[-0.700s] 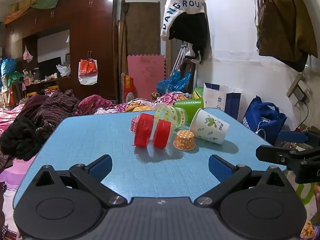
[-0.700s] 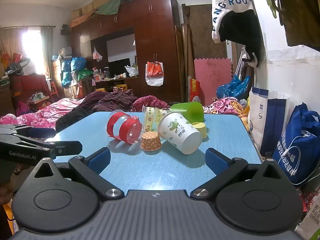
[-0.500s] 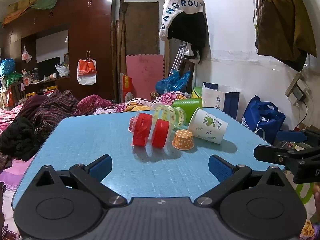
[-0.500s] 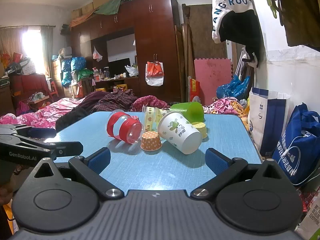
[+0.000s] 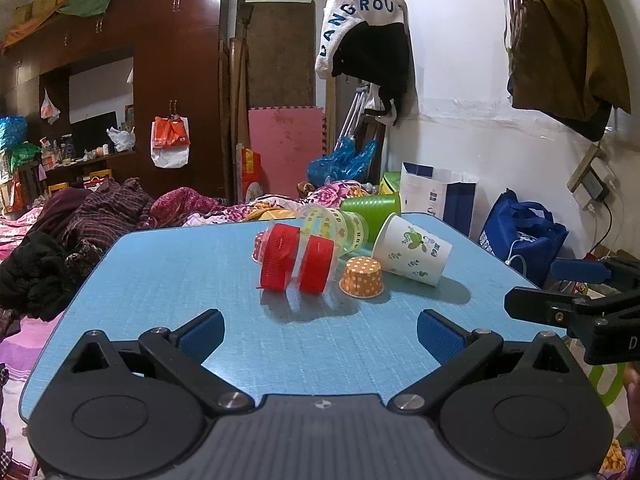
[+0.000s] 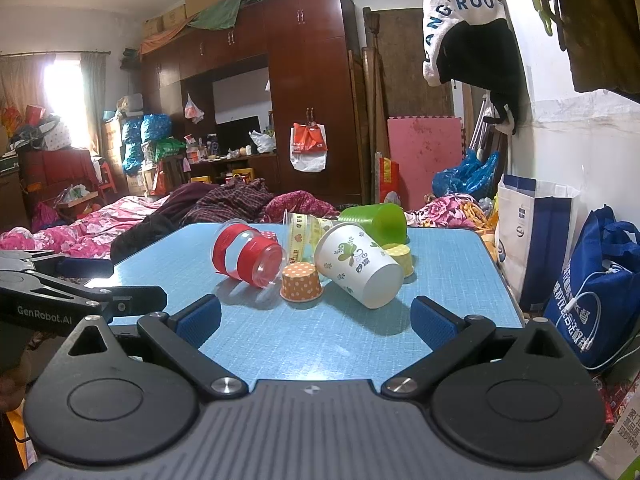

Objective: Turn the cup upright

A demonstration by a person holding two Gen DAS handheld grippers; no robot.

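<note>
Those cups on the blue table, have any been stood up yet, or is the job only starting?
Only starting, it seems. Nothing looks done: the red-banded cup, the white leaf-print cup and the green cup all lie on their sides on the table, and the small orange dotted cup sits mouth down. Nothing is in hand: the left gripper and right gripper are both open, short of the pile. All the flipping remains.

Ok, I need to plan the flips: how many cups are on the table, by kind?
Clear plastic cups: 2
Green plastic cup: 1
White paper cup: 1
Small cups, orange, yellow, red: 3
Total: 7
</note>
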